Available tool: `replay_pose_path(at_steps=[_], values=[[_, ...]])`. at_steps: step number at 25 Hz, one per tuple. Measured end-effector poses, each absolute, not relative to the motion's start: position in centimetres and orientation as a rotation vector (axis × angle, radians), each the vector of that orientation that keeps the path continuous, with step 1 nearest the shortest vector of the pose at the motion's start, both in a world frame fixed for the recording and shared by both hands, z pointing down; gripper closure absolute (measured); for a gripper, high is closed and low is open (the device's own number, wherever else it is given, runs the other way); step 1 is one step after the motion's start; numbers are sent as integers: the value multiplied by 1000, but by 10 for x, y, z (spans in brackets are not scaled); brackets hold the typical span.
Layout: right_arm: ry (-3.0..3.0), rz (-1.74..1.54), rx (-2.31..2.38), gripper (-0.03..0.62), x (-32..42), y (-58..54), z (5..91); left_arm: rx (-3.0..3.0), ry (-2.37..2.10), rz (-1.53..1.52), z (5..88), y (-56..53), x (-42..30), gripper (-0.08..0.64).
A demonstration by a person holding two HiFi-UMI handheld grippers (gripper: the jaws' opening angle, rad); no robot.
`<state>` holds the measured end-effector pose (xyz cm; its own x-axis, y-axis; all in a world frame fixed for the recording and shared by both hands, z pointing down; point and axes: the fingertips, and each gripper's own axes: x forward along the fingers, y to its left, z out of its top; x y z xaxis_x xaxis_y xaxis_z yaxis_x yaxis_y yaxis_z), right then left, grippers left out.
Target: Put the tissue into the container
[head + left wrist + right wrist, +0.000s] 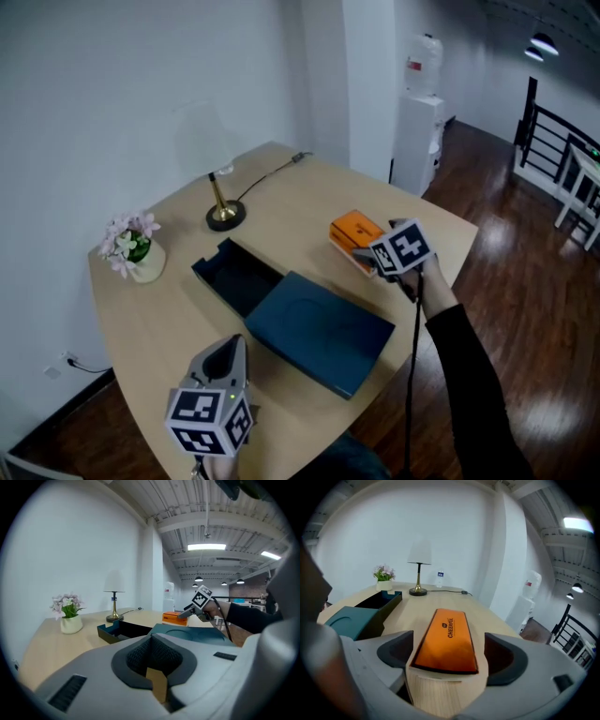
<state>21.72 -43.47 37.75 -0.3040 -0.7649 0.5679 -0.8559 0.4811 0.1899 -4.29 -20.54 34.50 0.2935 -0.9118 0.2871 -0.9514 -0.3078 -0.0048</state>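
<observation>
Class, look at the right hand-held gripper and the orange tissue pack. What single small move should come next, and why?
Probably close the right hand-held gripper on the orange tissue pack. Its jaws stand apart on either side of the pack without pressing on it, and the pack lies flat on the table. It needs to be gripped before it can be carried to the open dark blue container.

- Open container (234,275) mid-table: clear from above. Its lid (321,330) lies against its near-right side, barring a low approach from there.
- Bare table (300,220) between tissue pack (354,232) and container.
- Lamp (223,202) and flower pot (136,255) crowd the far left; the lamp cable (272,173) trails to the back edge.
- Right claw (449,654): jaws apart, flanking the pack.
</observation>
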Motion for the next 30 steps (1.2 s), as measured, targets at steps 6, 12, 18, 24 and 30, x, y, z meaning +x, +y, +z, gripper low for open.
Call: replay_pose_path(at_steps=[6,12,18,24,30], values=[[-2107,268,1284,123,214,-450,395,2337,-1745,379,359,-214,-45,565],[-2115,337,1251,137,208,-450,410,2312,-1746,374,368,-214,-49,565],[-2107,307,1315,195,213,-448,400,2301,-1761,352,366,-206,-59,565],[-2115,256,1306,198,204,-440,381,2285,-1780,315,362,-198,-73,565],[-2209,198,1268,198,168,-426,335,2272,-1785,278,359,-191,-82,565]])
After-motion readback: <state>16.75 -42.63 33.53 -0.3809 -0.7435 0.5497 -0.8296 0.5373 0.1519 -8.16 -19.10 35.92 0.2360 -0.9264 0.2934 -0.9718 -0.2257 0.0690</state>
